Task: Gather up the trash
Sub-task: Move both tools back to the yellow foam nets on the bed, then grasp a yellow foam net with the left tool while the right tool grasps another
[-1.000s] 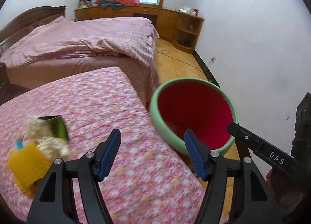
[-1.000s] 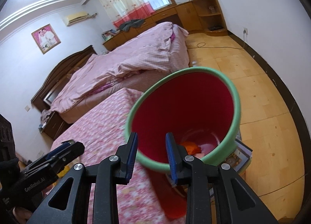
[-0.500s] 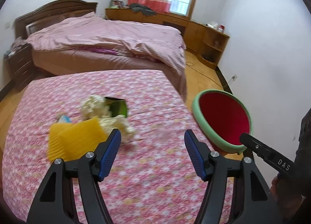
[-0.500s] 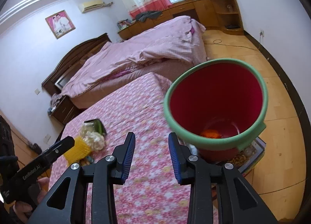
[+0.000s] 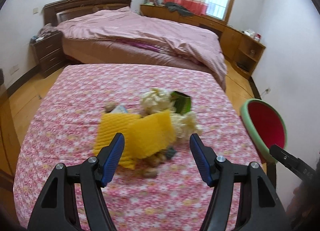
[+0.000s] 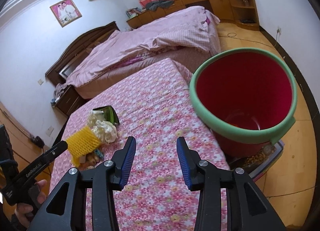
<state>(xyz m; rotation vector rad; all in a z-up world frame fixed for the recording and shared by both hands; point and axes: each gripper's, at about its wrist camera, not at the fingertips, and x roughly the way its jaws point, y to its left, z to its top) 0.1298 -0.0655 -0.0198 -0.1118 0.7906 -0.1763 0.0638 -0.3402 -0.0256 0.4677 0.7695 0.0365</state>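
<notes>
Hovering empty over trash pile (image 5: 152, 123): left hand-held gripper (image 5: 157, 147); right hand-held gripper (image 6: 156, 151) opening.

Both grippers share one build: matte black plastic frames with triangular cut-outs in the arms, round silver screws at the pivots, and ribbed blue pads lining the inner faces of the fingers. The left gripper (image 5: 157, 141) appears from the side in the right wrist view as a slim black bar with white lettering reading "GenRobot.AI". The right gripper (image 6: 156, 144) shows in the left wrist view as a black bar marked "DAS" in white
</notes>
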